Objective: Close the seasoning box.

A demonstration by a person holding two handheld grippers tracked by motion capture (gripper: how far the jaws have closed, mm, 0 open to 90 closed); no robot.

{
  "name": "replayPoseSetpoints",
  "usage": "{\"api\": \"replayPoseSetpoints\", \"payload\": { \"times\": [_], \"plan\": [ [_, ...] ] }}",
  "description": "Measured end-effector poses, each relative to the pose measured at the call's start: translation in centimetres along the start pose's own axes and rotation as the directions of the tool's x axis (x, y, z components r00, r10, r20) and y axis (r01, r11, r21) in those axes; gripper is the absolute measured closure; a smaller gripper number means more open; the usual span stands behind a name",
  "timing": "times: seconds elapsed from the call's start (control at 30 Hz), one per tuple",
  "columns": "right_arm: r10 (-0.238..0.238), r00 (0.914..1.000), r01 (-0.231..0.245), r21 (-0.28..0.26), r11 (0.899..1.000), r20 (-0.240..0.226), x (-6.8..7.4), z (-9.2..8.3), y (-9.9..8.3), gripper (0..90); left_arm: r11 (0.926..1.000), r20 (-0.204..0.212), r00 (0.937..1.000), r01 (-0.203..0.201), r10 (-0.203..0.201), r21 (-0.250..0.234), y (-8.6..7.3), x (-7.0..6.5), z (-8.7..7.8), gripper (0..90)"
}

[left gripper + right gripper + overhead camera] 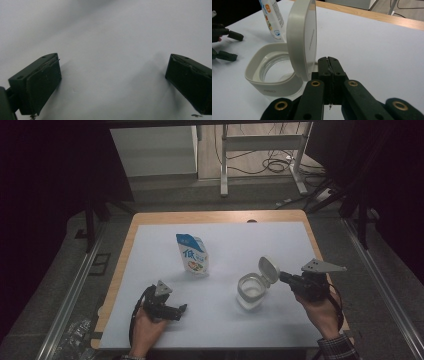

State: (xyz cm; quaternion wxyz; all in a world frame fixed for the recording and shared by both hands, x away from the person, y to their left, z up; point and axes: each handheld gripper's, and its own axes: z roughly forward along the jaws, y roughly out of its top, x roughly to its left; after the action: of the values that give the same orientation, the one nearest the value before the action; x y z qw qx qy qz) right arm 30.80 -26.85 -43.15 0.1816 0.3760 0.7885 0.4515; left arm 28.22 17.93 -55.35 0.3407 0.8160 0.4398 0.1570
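1. Two black jaws of the right gripper (329, 65) are pressed together with nothing between them, their tips just behind the raised round white plastic lid (302, 37) of the container; the high view shows this gripper (286, 277) at the table's right, pointing left at the lid (268, 269).
2. Hinged at the back of its collar, the lid stands nearly upright, and the closed tips appear to touch or nearly touch its outer face; the exact contact cannot be told.
3. Below it, the clear glass jar with a square white plastic collar (272, 80) sits open and apparently empty on the pale sheet, right of centre (250, 290).
4. Judged from this pose, the step in hand is working the flip lid with closed jaws as a pusher. To do it well, push low and slow along the hinge's swing, not sideways, or the light jar may skid or tip.
5. Over at the left, the left gripper (172, 310) rests near the table's front edge, jaws spread wide over the bare white table cover (112, 37), holding nothing; it could steady the collar.
6. Behind both stands a blue-and-white printed pouch (192, 252), well apart from the jar, upright.
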Motion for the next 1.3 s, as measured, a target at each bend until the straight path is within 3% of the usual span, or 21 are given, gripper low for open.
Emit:
{"api": "replayPoseSetpoints", "payload": {
  "times": [1.07,1.3],
  "plan": [
    [-0.023,0.9980,0.023,-0.005,1.000,-0.058,1.9,1.2,0.4,88.3,1.0000,0.000,1.0000,0.004,-0.004,-0.004,0.0,0.0,0.0,0.5],
    [-0.022,0.9987,0.021,-0.009,1.000,-0.046,1.8,0.8,0.4,84.8,1.0000,0.000,1.0000,0.005,-0.005,-0.004,0.0,0.0,0.0,0.5]
  ]
}}
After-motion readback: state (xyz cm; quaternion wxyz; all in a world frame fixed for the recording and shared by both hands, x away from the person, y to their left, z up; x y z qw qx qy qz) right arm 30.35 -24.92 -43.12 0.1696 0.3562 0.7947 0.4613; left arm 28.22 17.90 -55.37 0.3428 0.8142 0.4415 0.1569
